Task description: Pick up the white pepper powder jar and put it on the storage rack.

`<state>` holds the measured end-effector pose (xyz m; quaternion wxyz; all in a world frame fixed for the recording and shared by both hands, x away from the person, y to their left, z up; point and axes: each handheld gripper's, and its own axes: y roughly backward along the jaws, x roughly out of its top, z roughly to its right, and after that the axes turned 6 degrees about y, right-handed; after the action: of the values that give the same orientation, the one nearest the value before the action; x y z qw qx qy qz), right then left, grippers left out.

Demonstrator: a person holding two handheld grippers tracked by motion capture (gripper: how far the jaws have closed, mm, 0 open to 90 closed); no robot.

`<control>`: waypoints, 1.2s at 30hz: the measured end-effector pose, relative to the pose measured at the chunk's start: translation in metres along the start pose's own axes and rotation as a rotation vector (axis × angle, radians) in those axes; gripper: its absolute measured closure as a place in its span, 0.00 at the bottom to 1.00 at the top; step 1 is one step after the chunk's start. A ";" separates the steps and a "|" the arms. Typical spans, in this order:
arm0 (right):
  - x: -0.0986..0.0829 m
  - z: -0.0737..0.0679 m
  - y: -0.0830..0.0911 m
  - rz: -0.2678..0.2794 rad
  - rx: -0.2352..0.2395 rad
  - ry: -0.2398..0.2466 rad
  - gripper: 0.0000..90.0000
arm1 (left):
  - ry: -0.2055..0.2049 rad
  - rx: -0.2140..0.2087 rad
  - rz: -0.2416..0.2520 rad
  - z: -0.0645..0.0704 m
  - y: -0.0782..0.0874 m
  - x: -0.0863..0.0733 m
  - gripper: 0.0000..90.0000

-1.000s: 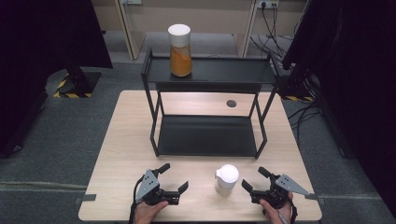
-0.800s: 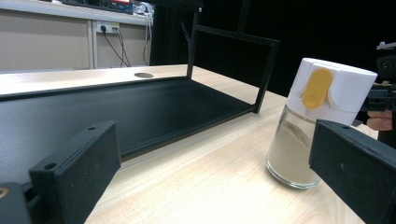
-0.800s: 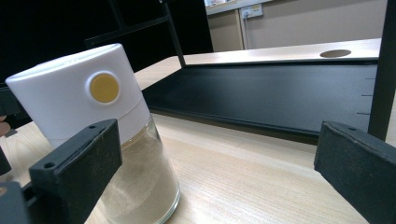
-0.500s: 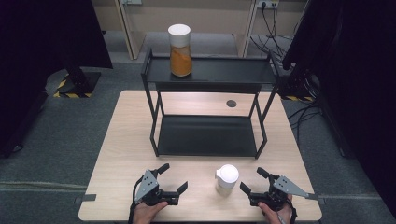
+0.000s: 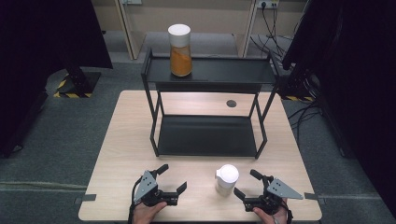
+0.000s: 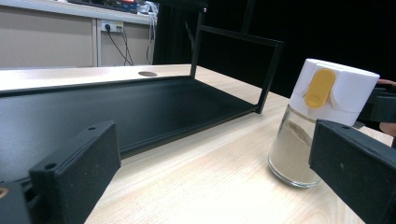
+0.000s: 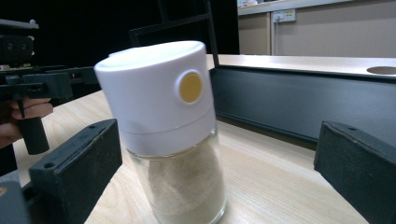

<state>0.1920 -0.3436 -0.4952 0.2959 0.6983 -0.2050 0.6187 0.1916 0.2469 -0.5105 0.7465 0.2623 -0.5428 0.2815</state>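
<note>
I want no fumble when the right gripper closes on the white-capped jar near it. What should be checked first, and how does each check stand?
1. Right gripper jaws open: ok.
2. Jar between those jaws: ok in the right gripper view, nearer the left jaw, not centred.
3. Jar upright on the table: ok.
4. Cap seated on the glass: ok.
5. Left gripper clear of the jar: ok, open and apart.
6. Jaws touching the glass: cannot tell.

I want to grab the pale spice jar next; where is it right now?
In the high view the white-capped jar stands upright on the table's near edge, right of centre, just left of the open right gripper and in front of the black rack.
</note>
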 end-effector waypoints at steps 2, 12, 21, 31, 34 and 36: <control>0.000 -0.001 -0.001 0.000 0.005 0.007 0.01 | 0.001 0.000 0.000 0.000 0.000 0.000 0.02; 0.003 -0.008 -0.009 -0.010 0.025 0.046 0.01 | 0.003 0.000 -0.004 0.000 0.000 -0.001 0.02; 0.005 -0.010 -0.016 -0.018 0.035 0.065 0.01 | 0.008 0.001 -0.006 -0.001 -0.001 -0.001 0.02; 0.008 -0.014 -0.025 -0.032 0.033 0.093 0.02 | 0.019 0.002 -0.011 -0.001 -0.001 -0.002 0.02; 0.008 -0.014 -0.027 -0.036 0.032 0.091 0.03 | 0.020 0.002 -0.012 -0.001 -0.001 -0.002 0.02; 0.009 -0.014 -0.028 -0.039 0.031 0.093 0.04 | 0.020 0.001 -0.012 -0.001 -0.001 -0.002 0.02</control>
<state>0.2013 -0.3126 -0.4905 0.3060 0.6773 -0.1679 0.6476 0.1926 0.2462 -0.5129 0.7535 0.2631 -0.5334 0.2803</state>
